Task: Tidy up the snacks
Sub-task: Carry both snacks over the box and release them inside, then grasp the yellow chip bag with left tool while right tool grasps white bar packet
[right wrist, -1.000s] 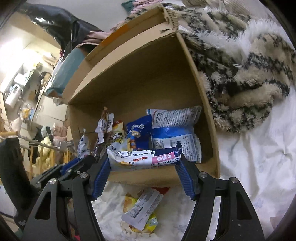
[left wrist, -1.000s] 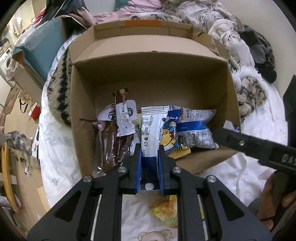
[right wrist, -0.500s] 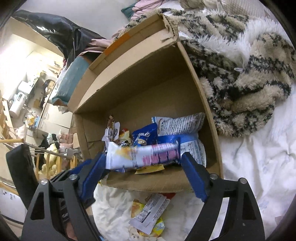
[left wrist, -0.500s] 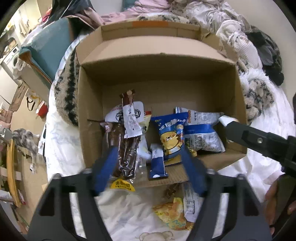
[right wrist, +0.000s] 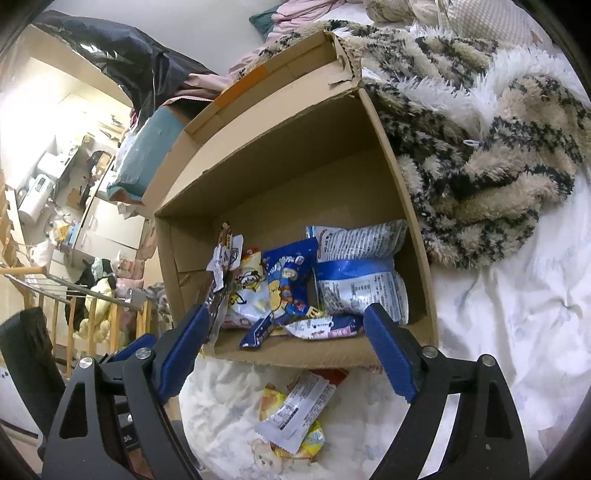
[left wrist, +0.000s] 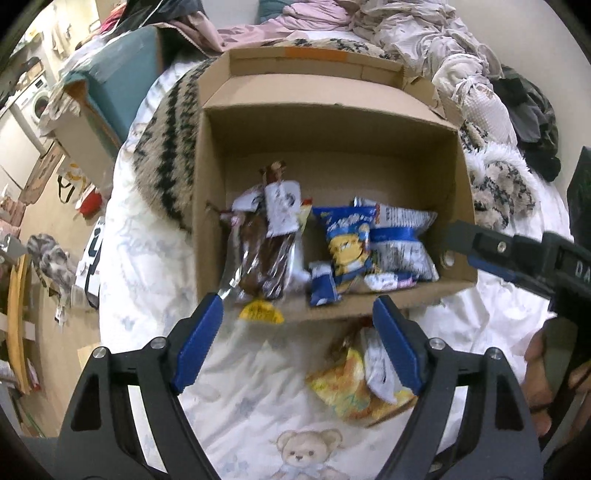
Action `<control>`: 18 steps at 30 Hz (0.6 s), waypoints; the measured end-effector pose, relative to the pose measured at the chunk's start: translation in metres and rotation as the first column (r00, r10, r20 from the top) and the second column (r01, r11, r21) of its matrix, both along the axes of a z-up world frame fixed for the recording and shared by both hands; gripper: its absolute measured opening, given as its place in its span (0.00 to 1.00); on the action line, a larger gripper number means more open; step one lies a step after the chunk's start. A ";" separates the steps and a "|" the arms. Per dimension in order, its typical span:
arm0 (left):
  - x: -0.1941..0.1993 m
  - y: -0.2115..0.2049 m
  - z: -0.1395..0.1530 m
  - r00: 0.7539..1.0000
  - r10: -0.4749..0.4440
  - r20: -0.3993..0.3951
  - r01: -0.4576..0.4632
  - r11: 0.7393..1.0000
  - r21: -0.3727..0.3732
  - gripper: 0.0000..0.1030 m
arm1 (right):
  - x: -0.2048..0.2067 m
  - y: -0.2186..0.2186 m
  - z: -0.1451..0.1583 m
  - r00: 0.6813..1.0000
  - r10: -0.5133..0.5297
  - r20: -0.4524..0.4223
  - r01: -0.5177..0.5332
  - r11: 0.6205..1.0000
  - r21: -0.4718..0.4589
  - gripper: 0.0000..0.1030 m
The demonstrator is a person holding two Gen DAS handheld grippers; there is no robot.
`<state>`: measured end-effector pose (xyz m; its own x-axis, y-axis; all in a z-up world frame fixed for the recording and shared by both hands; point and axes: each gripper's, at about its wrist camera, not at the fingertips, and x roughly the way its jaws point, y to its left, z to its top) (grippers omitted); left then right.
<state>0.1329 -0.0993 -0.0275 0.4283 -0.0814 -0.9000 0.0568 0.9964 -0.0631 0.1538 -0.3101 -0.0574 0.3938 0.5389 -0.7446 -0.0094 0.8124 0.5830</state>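
Observation:
An open cardboard box (left wrist: 463, 206) (right wrist: 413, 236) lies on the bed with several snack packs in it: a brown pack (left wrist: 264, 258), a blue cartoon bag (left wrist: 347, 245) (right wrist: 290, 278), a white-and-blue bag (left wrist: 400, 240) (right wrist: 360, 267), a small blue pack (left wrist: 323, 288) (right wrist: 258, 332) and a pink-and-white pack (left wrist: 388, 282) (right wrist: 325, 326). My left gripper (left wrist: 297, 341) is open and empty in front of the box. My right gripper (right wrist: 284, 349) is open and empty at the box's front edge. A yellow pack (left wrist: 351, 387) (right wrist: 273, 402) and a white wrapper (right wrist: 295, 413) lie on the sheet before the box.
A small yellow pack (left wrist: 260, 314) hangs at the box's front edge. A fluffy patterned blanket (right wrist: 480, 155) lies to the right of the box. Piled clothes (left wrist: 424, 33) sit behind it. The bed's edge and the floor (left wrist: 48, 221) are to the left.
My left gripper opened and let the small blue pack drop into the box, then drew back. My right gripper released the pink-and-white pack into the box's front.

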 end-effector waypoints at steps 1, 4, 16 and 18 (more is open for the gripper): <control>-0.004 0.004 -0.001 1.000 0.006 -0.003 -0.006 1.000 -0.007 0.78 | -0.002 0.001 0.000 1.000 0.004 -0.001 -0.004 1.000 -0.004 0.86; -0.017 0.019 -0.006 0.999 0.035 -0.024 -0.036 0.999 -0.035 0.78 | -0.008 0.002 0.001 1.000 0.015 -0.011 -0.015 1.000 -0.013 0.86; -0.042 0.062 -0.050 0.970 0.194 -0.146 -0.203 0.978 -0.048 0.78 | -0.037 0.024 -0.034 0.979 0.083 -0.184 -0.085 0.996 0.000 0.86; -0.043 0.067 -0.055 0.963 0.214 -0.166 -0.227 0.972 -0.064 0.78 | -0.036 0.027 -0.046 0.969 0.087 -0.230 -0.090 0.996 -0.001 0.86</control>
<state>0.0904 -0.0321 -0.0821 0.2980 -0.0772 -0.9515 -0.1812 0.9740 -0.1358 0.1183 -0.2833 -0.1036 0.1625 0.5553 -0.8156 0.0513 0.8207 0.5690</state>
